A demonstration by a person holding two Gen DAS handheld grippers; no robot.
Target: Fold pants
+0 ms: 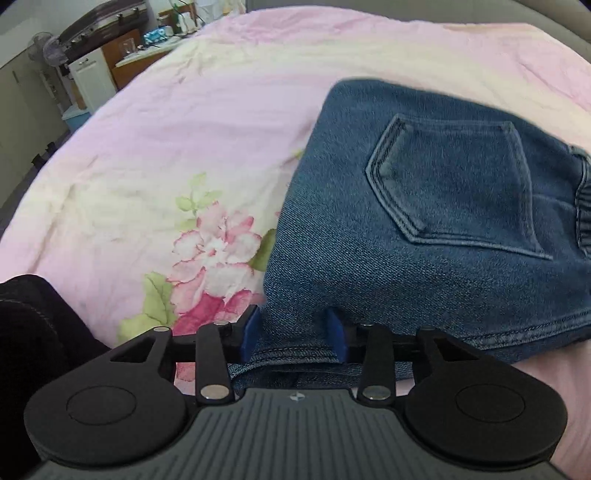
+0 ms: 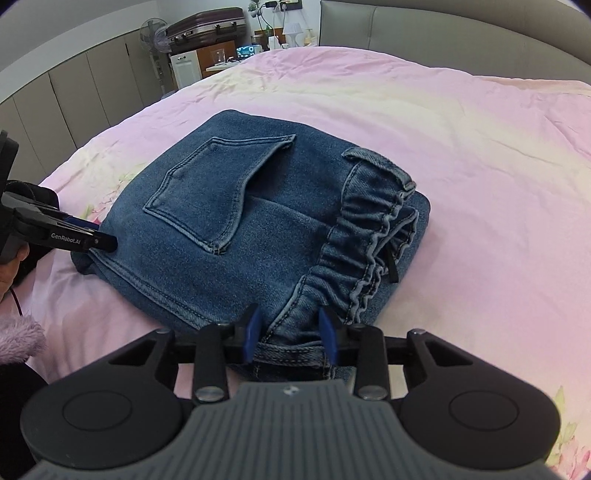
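Blue denim pants (image 2: 266, 229) lie folded into a compact bundle on the pink bedspread, back pocket (image 2: 218, 184) up and elastic waistband (image 2: 373, 236) to the right. They also show in the left wrist view (image 1: 424, 229). My left gripper (image 1: 293, 334) has its blue pads either side of the bundle's near left edge, with denim between them; it shows at the left of the right wrist view (image 2: 99, 242). My right gripper (image 2: 290, 334) has its blue pads either side of the denim at the near edge by the waistband.
The pink floral bedspread (image 1: 166, 147) covers the whole bed. A grey headboard (image 2: 406, 26) is at the back. A suitcase (image 2: 207, 24), a fan (image 2: 155, 37) and a cluttered desk (image 2: 236, 55) stand beyond the bed at the far left. Dark cloth (image 1: 33, 317) lies near left.
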